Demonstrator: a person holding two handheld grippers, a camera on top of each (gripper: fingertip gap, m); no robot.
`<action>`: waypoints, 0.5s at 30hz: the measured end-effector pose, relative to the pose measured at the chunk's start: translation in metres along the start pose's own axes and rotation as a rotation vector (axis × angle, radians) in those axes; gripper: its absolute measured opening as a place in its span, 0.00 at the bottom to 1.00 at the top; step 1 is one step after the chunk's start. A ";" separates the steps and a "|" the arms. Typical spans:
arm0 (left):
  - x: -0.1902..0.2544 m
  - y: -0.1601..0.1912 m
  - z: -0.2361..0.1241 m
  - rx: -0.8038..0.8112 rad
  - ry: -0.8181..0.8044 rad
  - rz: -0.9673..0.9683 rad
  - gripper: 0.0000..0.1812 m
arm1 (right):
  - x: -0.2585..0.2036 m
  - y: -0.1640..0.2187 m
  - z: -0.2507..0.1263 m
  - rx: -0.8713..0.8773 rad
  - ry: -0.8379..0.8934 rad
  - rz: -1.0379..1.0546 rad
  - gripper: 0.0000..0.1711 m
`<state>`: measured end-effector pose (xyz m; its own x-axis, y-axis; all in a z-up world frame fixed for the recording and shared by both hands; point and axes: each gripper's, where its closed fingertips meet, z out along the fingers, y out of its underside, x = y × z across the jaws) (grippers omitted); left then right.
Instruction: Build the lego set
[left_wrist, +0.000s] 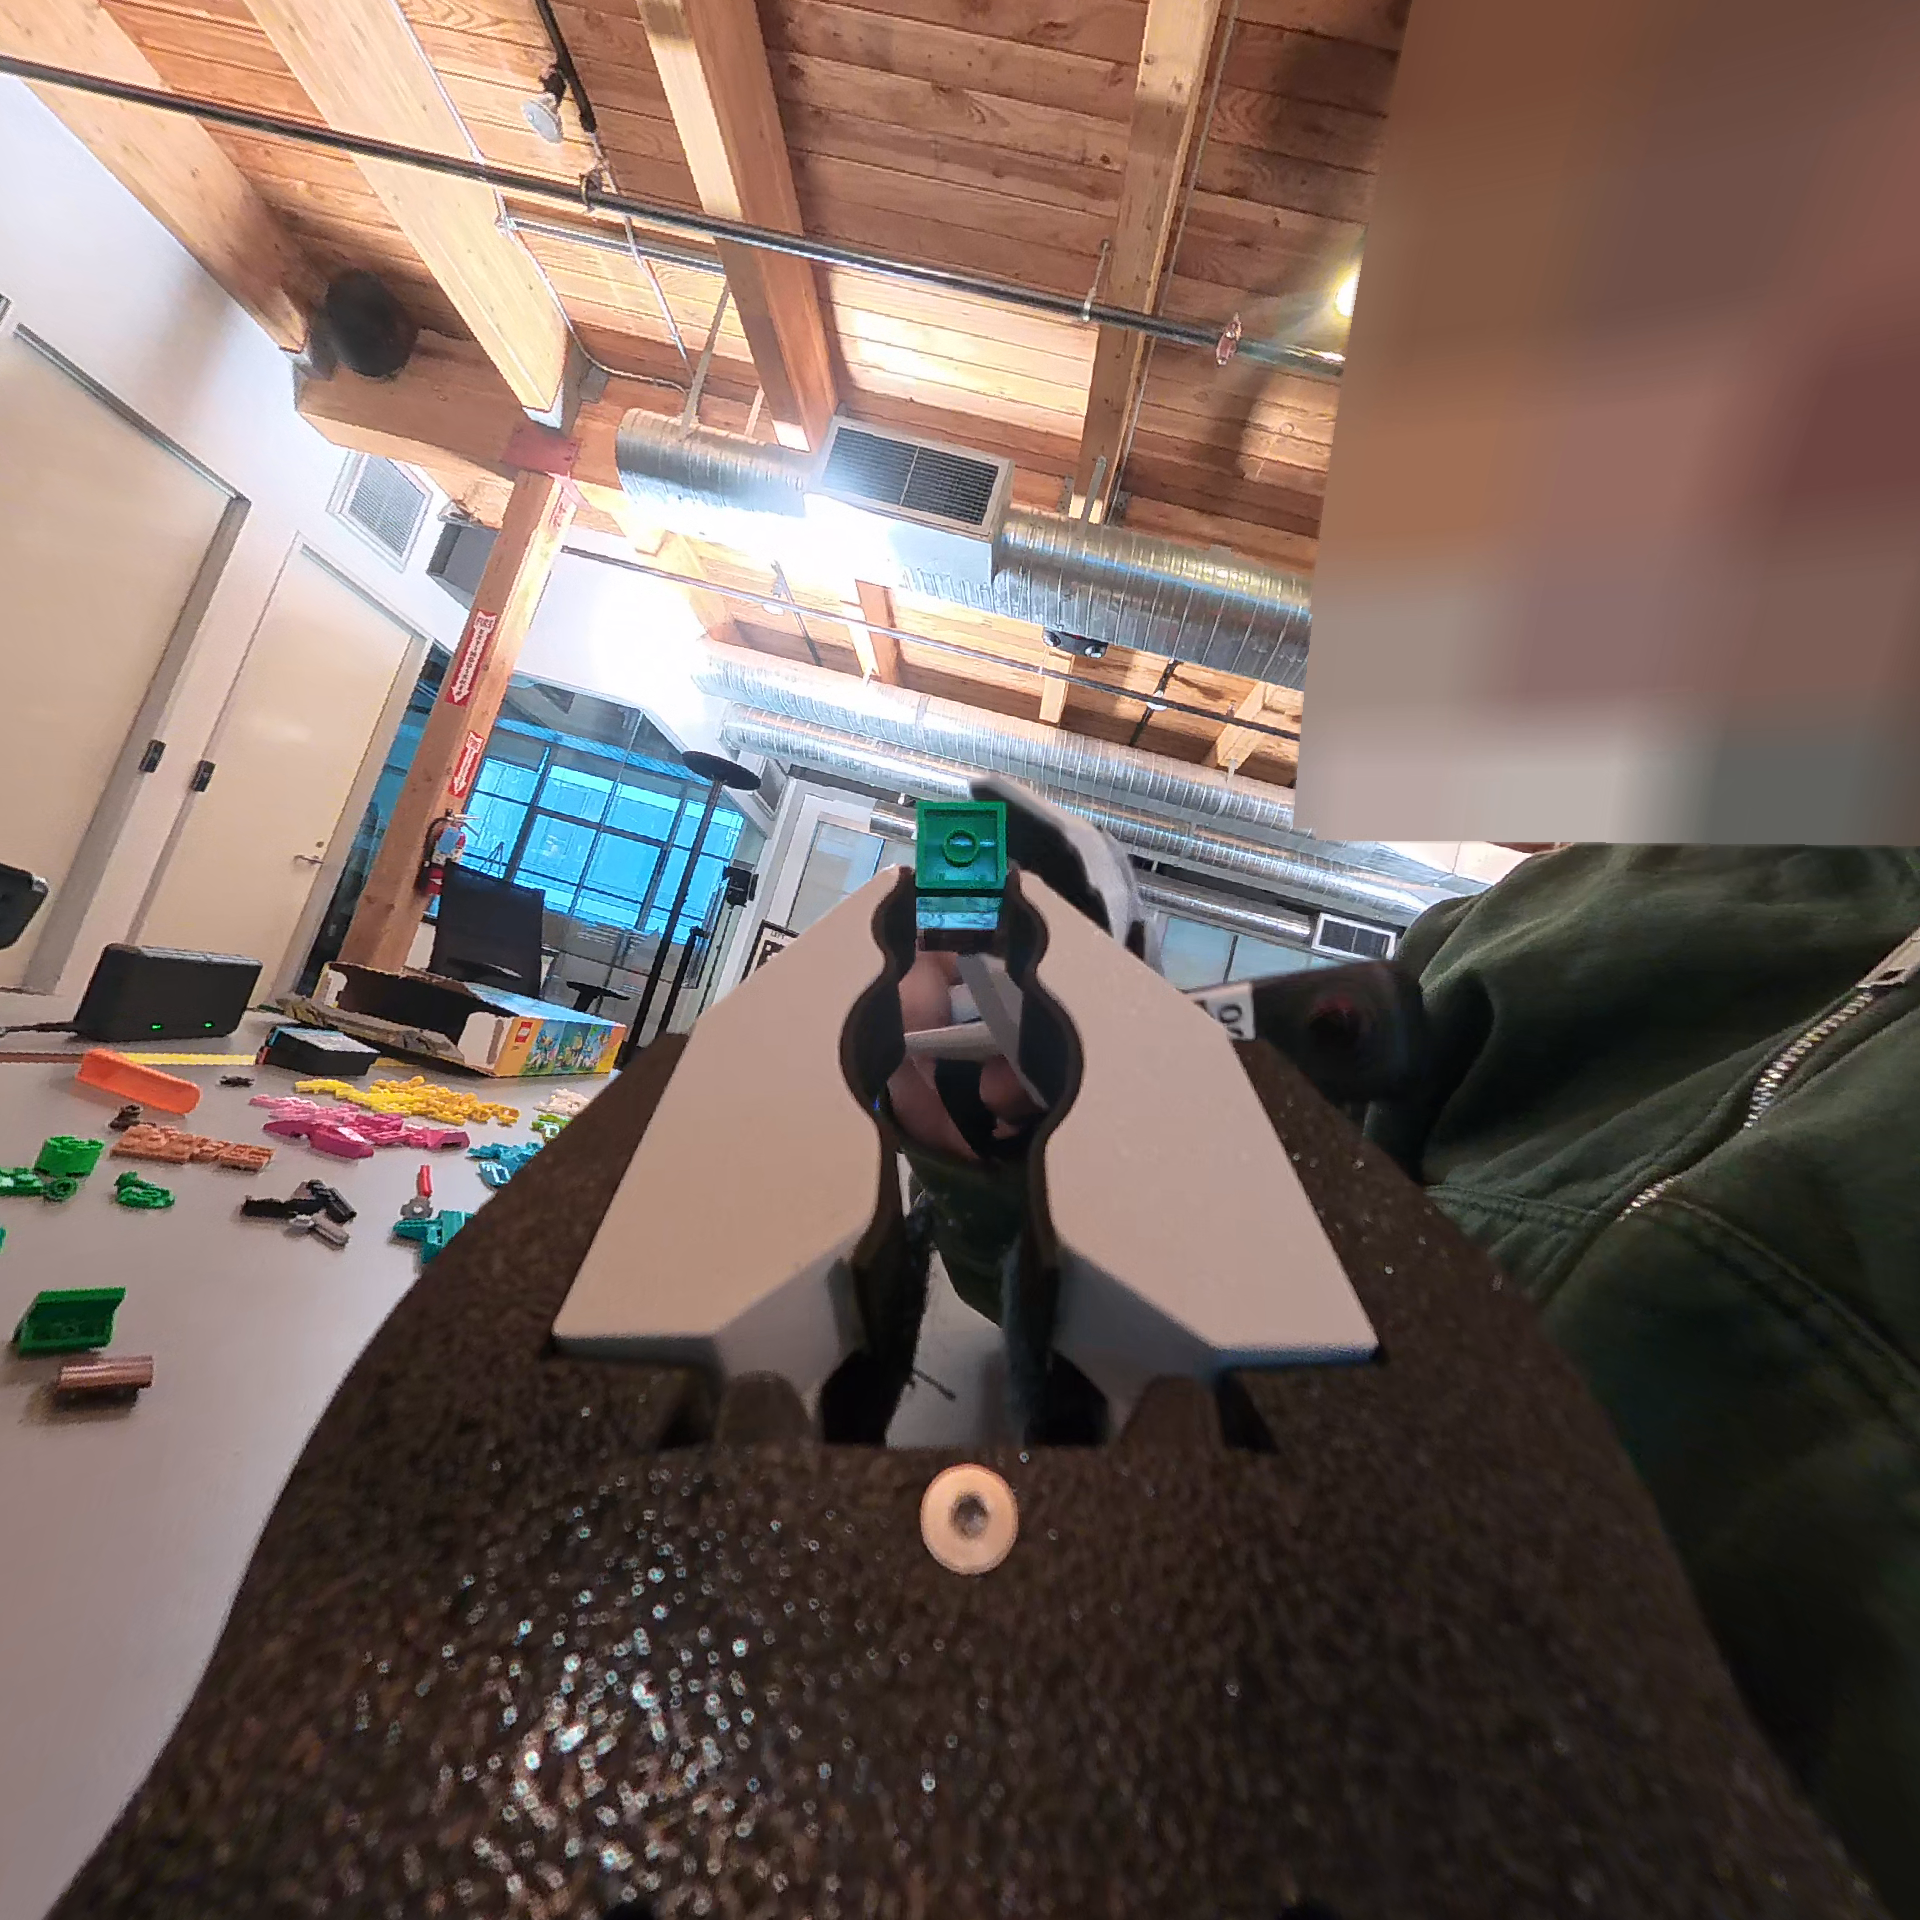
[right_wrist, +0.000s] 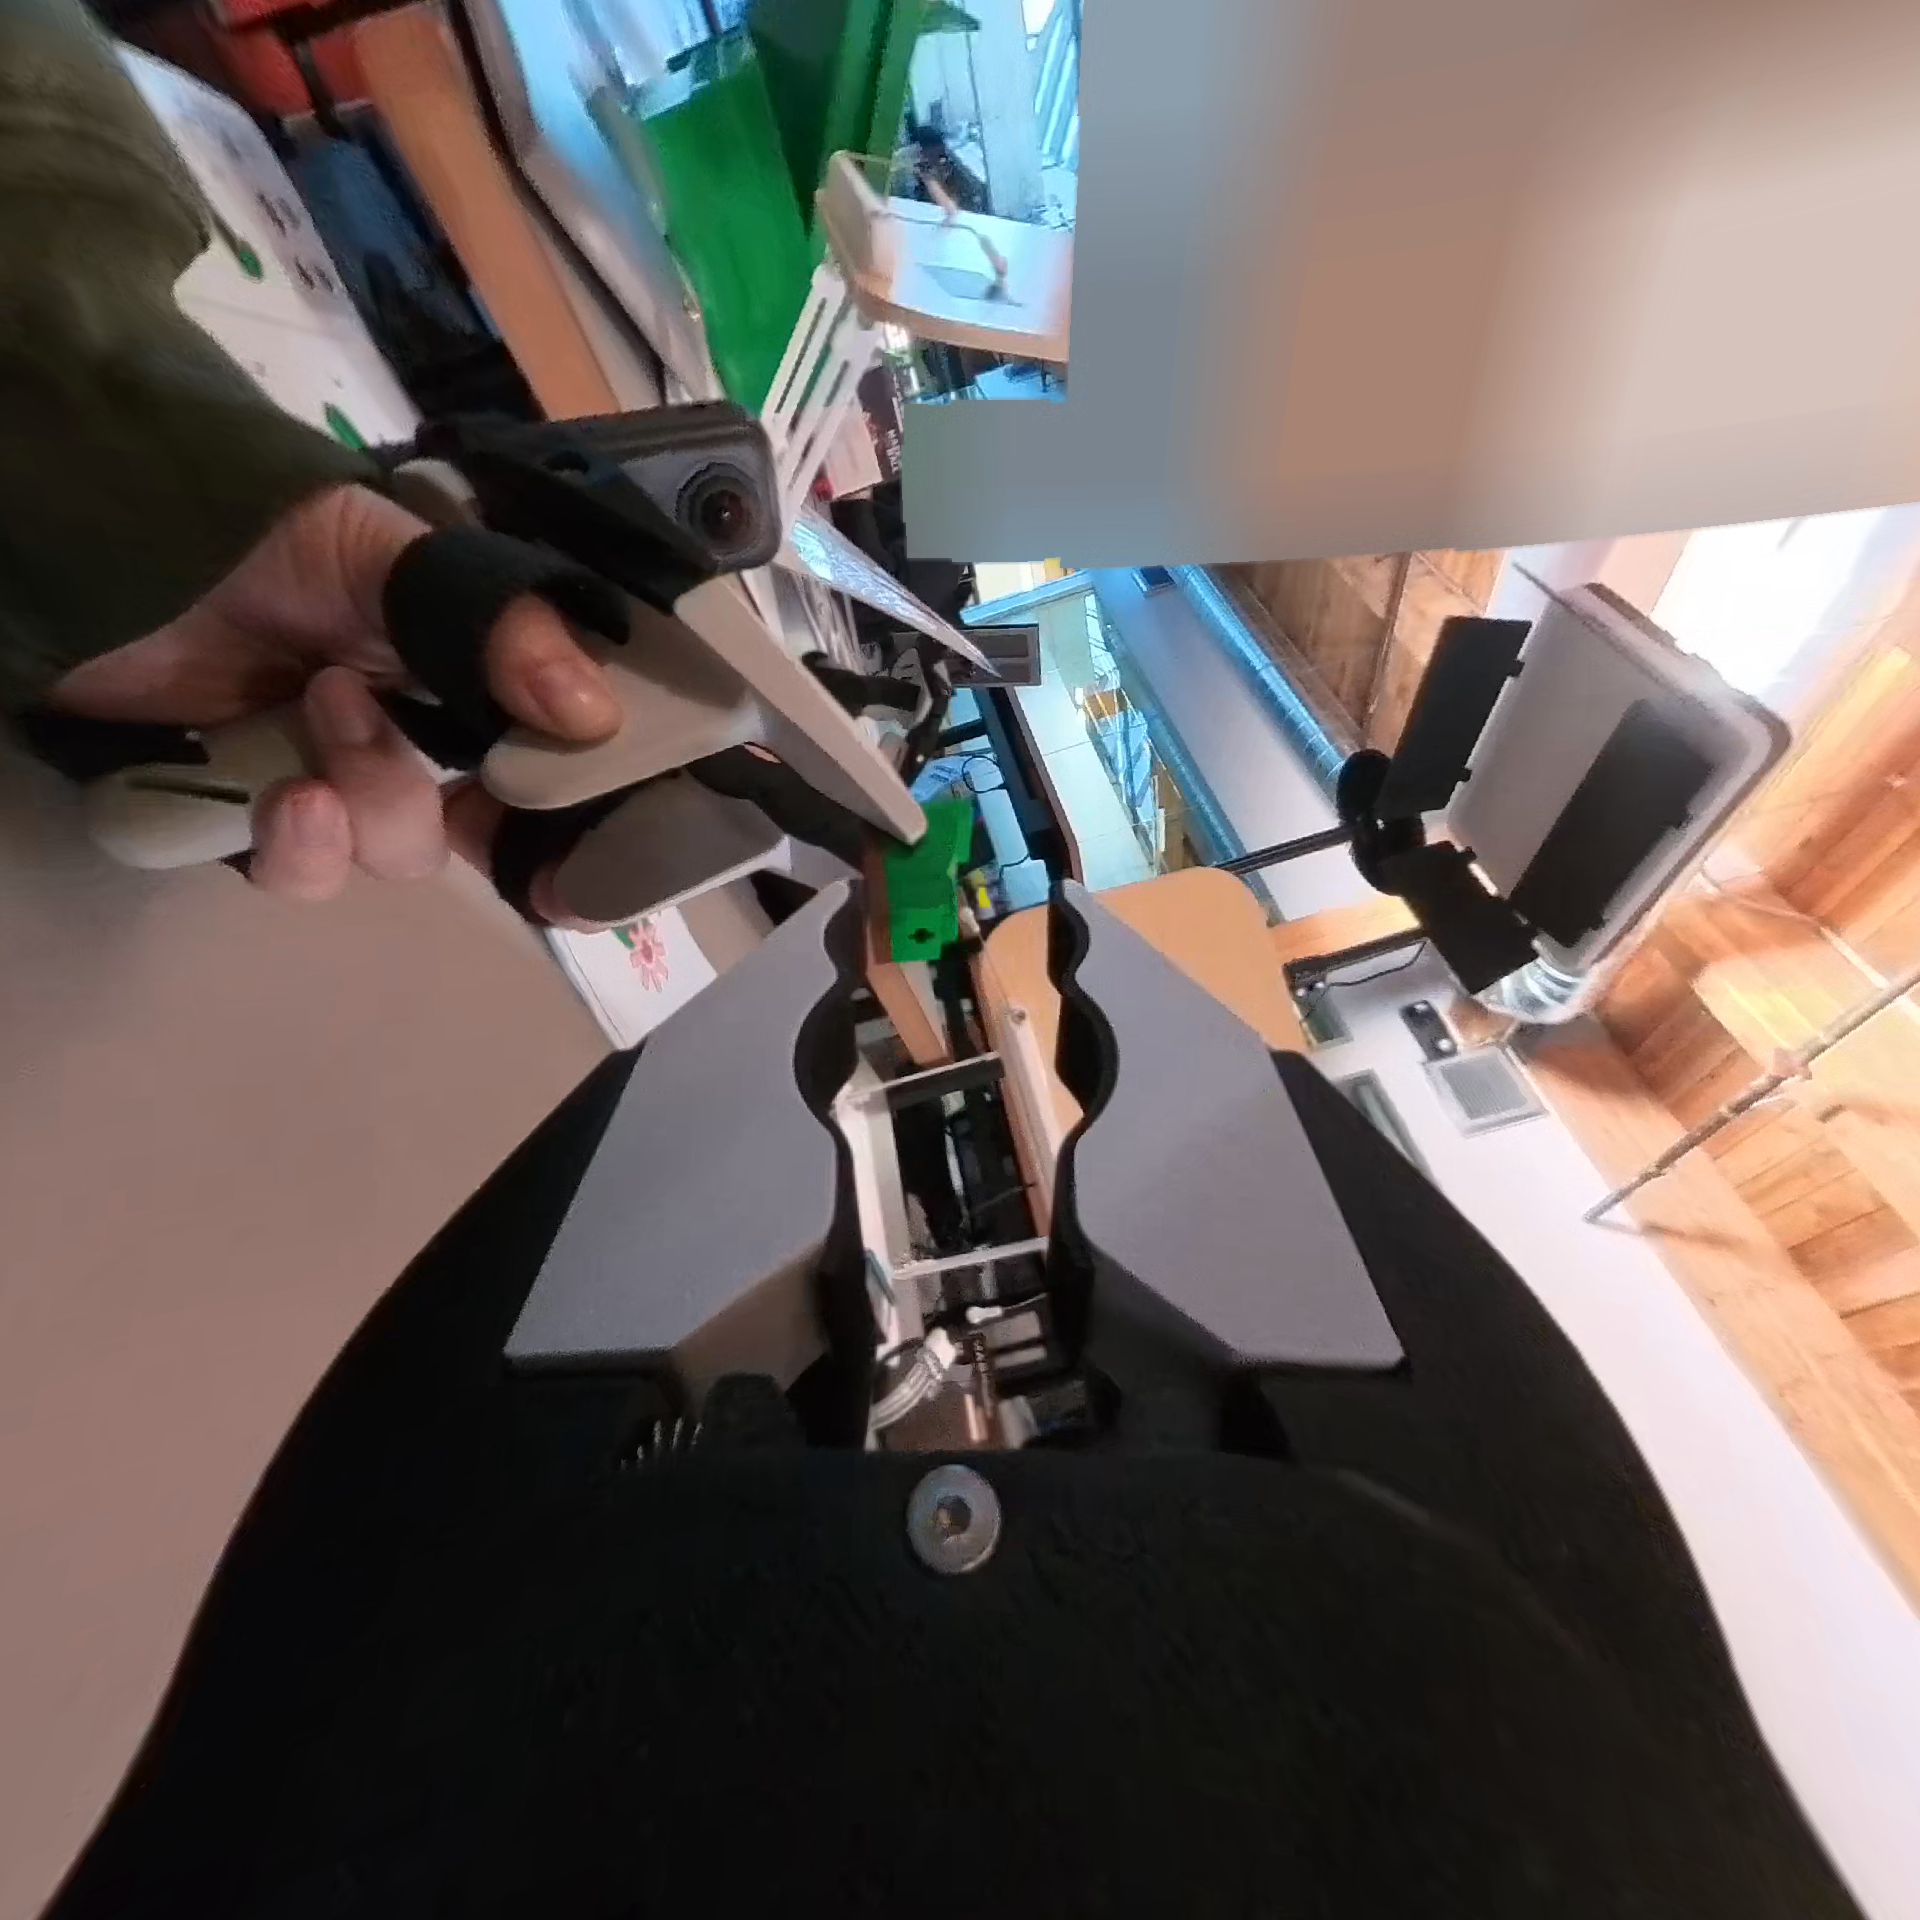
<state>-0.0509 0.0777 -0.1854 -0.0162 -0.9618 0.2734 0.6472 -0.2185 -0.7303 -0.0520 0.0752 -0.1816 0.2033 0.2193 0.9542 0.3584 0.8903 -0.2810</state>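
Note:
In the left wrist view my left gripper (left_wrist: 958, 883) is raised above the table and shut on a small green lego piece (left_wrist: 958, 847), stud side facing the camera. Part of the right gripper (left_wrist: 1070, 847) shows just behind the piece. In the right wrist view my right gripper (right_wrist: 956, 920) is open and empty. The left gripper (right_wrist: 902, 831), held by a gloved hand (right_wrist: 343, 727), brings the green piece (right_wrist: 920, 894) to just beyond the right gripper's left fingertip (right_wrist: 831, 925). I cannot tell if they touch.
Loose lego lies on the grey table (left_wrist: 208, 1507) at left: yellow (left_wrist: 416, 1101) and pink (left_wrist: 343, 1127) piles, green pieces (left_wrist: 68, 1320), a brown piece (left_wrist: 104, 1377), an orange tool (left_wrist: 135, 1081). A lego box (left_wrist: 540, 1039) stands behind. A green jacket (left_wrist: 1662, 1247) fills the right.

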 end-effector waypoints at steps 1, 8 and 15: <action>0.000 0.000 0.000 0.000 0.003 0.000 0.08 | 0.001 0.001 -0.001 0.000 -0.003 0.011 0.20; 0.001 0.002 0.001 -0.011 0.009 0.001 0.08 | -0.008 0.005 0.000 -0.020 -0.053 -0.030 0.11; -0.003 0.000 0.000 0.001 -0.009 -0.010 0.08 | -0.009 0.008 0.004 -0.034 -0.071 0.075 0.08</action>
<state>-0.0510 0.0802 -0.1861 -0.0159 -0.9582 0.2858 0.6481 -0.2275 -0.7268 -0.0544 0.0818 -0.1918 0.1663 0.3132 0.9350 0.3757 0.8566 -0.3538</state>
